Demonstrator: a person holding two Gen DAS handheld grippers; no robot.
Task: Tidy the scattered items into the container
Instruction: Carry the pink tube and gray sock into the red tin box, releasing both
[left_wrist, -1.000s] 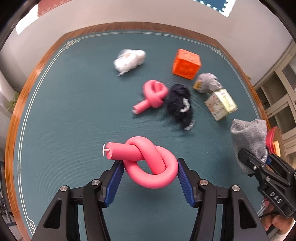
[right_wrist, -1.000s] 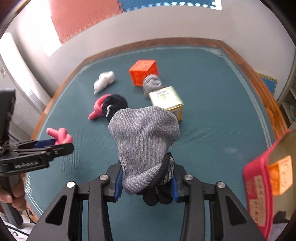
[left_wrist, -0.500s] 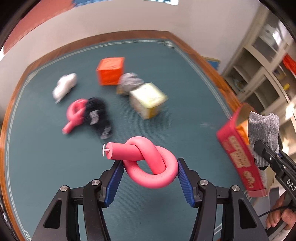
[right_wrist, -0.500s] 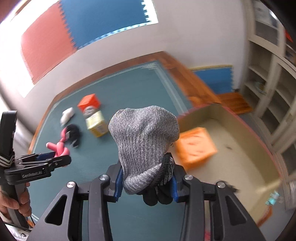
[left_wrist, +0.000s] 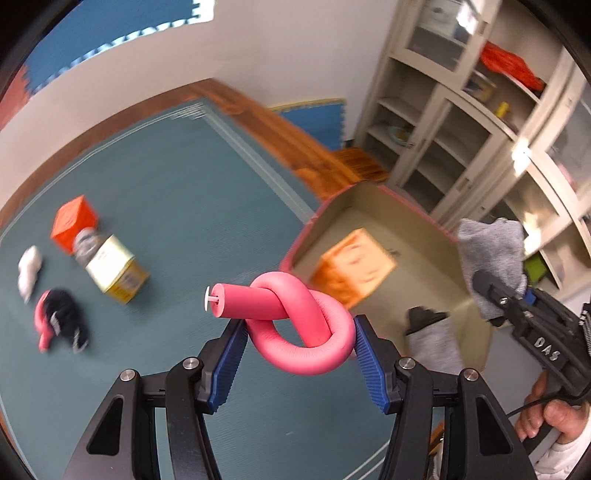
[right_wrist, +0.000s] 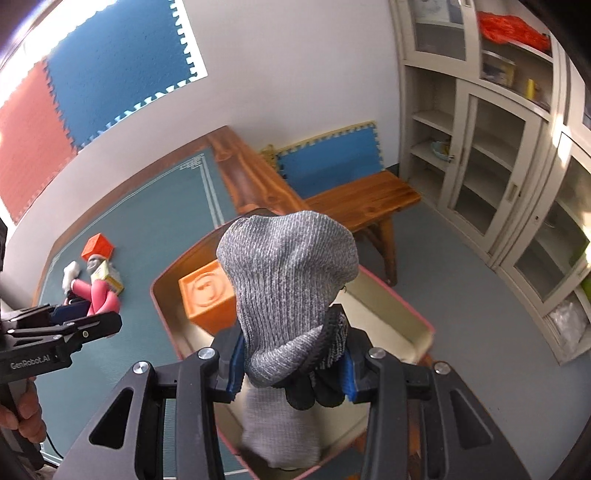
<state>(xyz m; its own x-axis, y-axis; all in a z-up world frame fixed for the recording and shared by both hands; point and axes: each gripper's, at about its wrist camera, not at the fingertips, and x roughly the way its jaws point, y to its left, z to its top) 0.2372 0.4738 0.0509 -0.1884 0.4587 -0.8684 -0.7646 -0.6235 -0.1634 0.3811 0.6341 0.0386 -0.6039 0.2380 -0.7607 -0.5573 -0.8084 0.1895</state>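
So far the box (right_wrist: 164, 306) holds a cube (right_wrist: 207, 295) and sock (right_wrist: 277, 435), each hand-held gripper, left (left_wrist: 297, 345) squeezing a knot (left_wrist: 299, 332) and right (right_wrist: 291, 362) a gray sock (right_wrist: 284, 280), is near it, and six things (left_wrist: 110, 273) wait far left on the worktop (left_wrist: 192, 206).

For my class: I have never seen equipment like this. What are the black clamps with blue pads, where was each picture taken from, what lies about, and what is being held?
There is no robot here. A person holds a hand-operated clamp in each hand, and a wide-angle camera on each looks forward along its jaws, so the two pictures are the two clamps' own views.

The left gripper is shut on a knotted pink foam tube. The right gripper is shut on a grey sock, above an open box with a pink rim. An orange cube and another grey sock already lie inside the box.

On the green table remain an orange block, a yellowish carton, a white bundle and a dark bundle beside something pink.
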